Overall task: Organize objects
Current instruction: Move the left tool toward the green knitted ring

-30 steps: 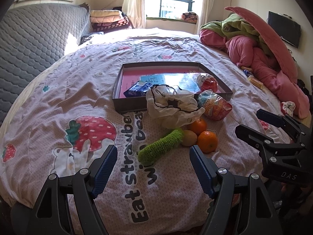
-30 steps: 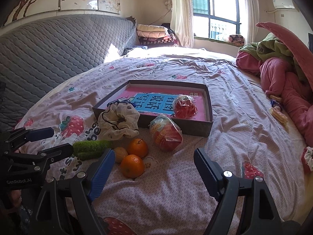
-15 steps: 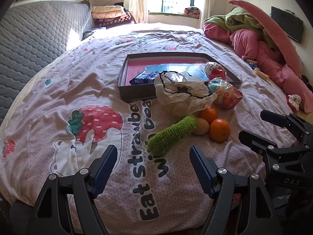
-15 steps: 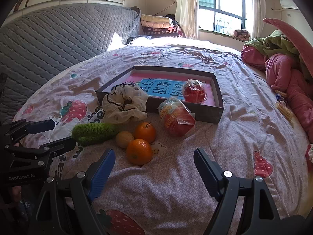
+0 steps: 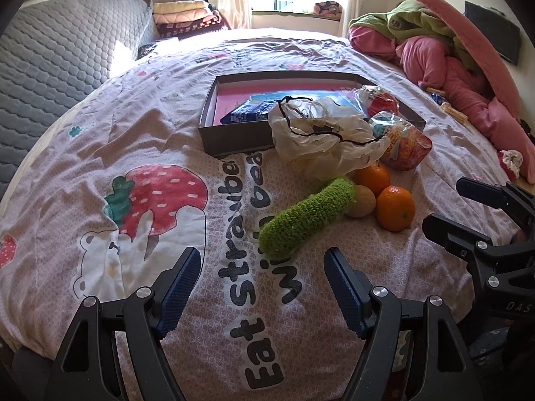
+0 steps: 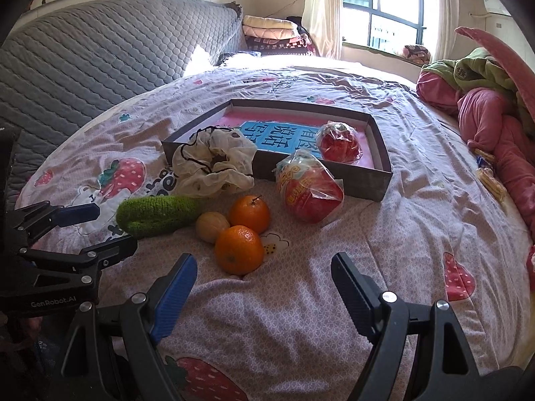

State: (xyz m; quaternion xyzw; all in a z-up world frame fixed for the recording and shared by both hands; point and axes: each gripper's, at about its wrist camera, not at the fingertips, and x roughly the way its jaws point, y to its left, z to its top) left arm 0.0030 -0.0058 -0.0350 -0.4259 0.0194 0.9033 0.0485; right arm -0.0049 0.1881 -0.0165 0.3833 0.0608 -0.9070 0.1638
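Observation:
A shallow grey box (image 5: 234, 138) (image 6: 378, 185) with a pink floor lies on the bed, holding a blue packet (image 5: 249, 113) and a red wrapped item (image 6: 339, 142). In front of it lie a cream drawstring bag (image 5: 321, 137) (image 6: 214, 160), a clear snack bag (image 5: 403, 143) (image 6: 311, 192), two oranges (image 5: 394, 207) (image 6: 239, 249), a small tan fruit (image 6: 211, 226) and a green knitted tube (image 5: 307, 212) (image 6: 157, 214). My left gripper (image 5: 262, 275) hangs open just short of the tube's near end. My right gripper (image 6: 264, 285) is open just short of the nearest orange. Both are empty.
A grey quilted headboard (image 6: 100, 53) runs along the left. Pink and green bedding (image 5: 451, 53) is heaped at the right edge, with small snack packets (image 6: 490, 180) beside it. Folded blankets (image 6: 271, 30) sit near the window.
Both grippers have sunk and come closer to the pile; the green tube and the oranges look larger and nearer. Jaws stay wide, nothing on the bed has moved.

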